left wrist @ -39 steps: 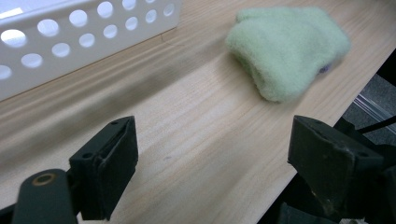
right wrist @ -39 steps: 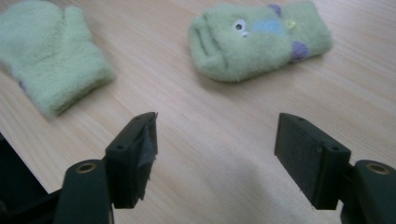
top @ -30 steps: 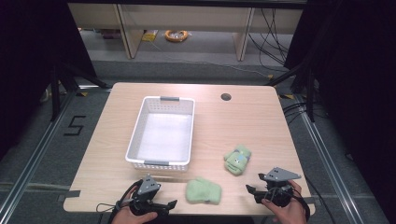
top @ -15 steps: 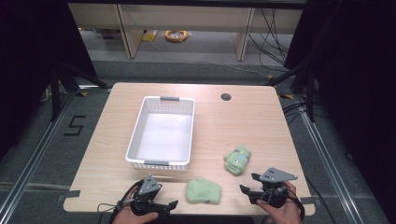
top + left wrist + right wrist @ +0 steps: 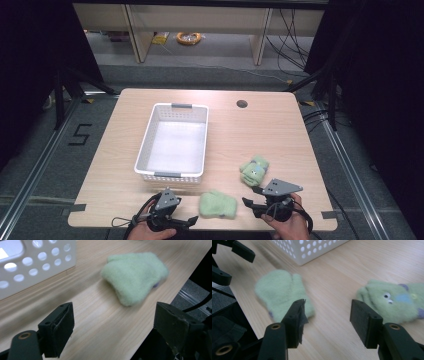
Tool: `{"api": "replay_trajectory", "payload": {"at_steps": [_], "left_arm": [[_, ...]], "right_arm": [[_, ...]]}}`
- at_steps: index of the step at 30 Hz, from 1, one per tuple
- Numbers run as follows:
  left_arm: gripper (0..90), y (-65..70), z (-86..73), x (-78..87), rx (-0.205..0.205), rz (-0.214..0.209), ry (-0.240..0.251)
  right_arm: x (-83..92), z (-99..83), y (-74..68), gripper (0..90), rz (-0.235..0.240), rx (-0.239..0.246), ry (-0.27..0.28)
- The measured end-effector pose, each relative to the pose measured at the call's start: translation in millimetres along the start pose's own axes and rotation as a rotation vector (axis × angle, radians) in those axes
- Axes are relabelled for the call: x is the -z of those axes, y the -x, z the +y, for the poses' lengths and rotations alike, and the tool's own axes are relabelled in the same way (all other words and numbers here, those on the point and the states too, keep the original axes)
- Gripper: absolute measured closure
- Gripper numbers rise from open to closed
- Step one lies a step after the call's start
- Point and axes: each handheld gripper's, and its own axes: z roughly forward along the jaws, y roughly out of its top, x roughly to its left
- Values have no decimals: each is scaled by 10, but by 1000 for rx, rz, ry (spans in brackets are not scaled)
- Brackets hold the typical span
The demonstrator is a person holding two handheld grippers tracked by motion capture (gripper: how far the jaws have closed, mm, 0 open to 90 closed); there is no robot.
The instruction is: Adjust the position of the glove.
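A plain green mitten (image 5: 217,205) lies flat near the table's front edge, between my two grippers. A second green mitten (image 5: 254,170), with a face on it, lies just behind and to the right. My left gripper (image 5: 190,220) points right at the plain mitten (image 5: 135,275) and stands open, a short way off it. My right gripper (image 5: 252,204) points left, low over the wood between the plain mitten (image 5: 279,292) and the face mitten (image 5: 392,300). Its jaws have just been closing, but they remain open with nothing between them.
A white perforated basket (image 5: 150,150) stands empty left of centre, its near wall close behind the left gripper. A round cable hole (image 5: 242,104) sits at the back of the table. The table's front edge runs right under both hands.
My right gripper has shifted left toward the plain mitten and its jaws have narrowed. The left gripper and both mittens have stayed in place.
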Motion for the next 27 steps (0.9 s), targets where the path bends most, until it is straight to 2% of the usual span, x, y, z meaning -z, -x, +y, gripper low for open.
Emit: {"api": "replay_trajectory", "payload": {"at_steps": [1, 3, 5, 6, 7, 8, 10, 12, 13, 14, 15, 16, 19, 20, 21, 23, 24, 25, 26, 27], "left_arm": [[160, 3, 22, -3, -11, -10, -16], [176, 35, 48, -50, -25, -8, 0], [193, 79, 88, -86, -40, -23, -14], [212, 103, 97, -105, -28, -36, -10], [224, 118, 115, -119, -42, -38, -13], [233, 137, 135, -149, -35, -41, -15], [267, 132, 170, -182, -58, -39, -24], [298, 136, 202, -226, -46, -37, -27], [313, 115, 212, -219, -73, -29, -49], [323, 106, 222, -231, -71, -38, -52], [332, 118, 220, -249, -46, -33, -35], [336, 105, 224, -256, -40, -36, -46], [388, 103, 236, -270, -54, -32, -49], [401, 120, 231, -291, -34, -35, -51], [420, 116, 235, -297, -54, -33, -57], [446, 145, 228, -329, -34, -44, -70], [455, 139, 232, -335, -59, -39, -85], [470, 138, 233, -343, -67, -28, -93], [481, 147, 227, -355, -65, -29, -102], [509, 155, 222, -371, -60, -31, -93]], "right_arm": [[-18, 11, -17, 500, 3, 1, -8], [-65, 34, -37, 529, 8, 8, -14], [-108, 56, -45, 552, 15, 20, -19], [-142, 79, -59, 568, 29, 27, -26], [-156, 90, -62, 575, 22, 40, -26], [-172, 104, -75, 584, 29, 36, -39], [-211, 125, -81, 597, 35, 55, -40], [-256, 140, -96, 602, 42, 58, -56], [-280, 145, -111, 604, 49, 53, -67], [-288, 150, -110, 605, 49, 58, -72], [-316, 156, -118, 607, 50, 63, -75], [-331, 159, -118, 609, 49, 68, -79], [-379, 160, -136, 611, 62, 59, -103], [-395, 156, -140, 612, 68, 62, -108], [-412, 150, -145, 613, 65, 67, -120], [-439, 136, -152, 616, 59, 66, -136], [-462, 121, -153, 618, 50, 66, -132], [-475, 115, -148, 622, 53, 52, -139], [-488, 108, -136, 628, 55, 58, -140], [-505, 97, -128, 638, 56, 40, -153]]}}
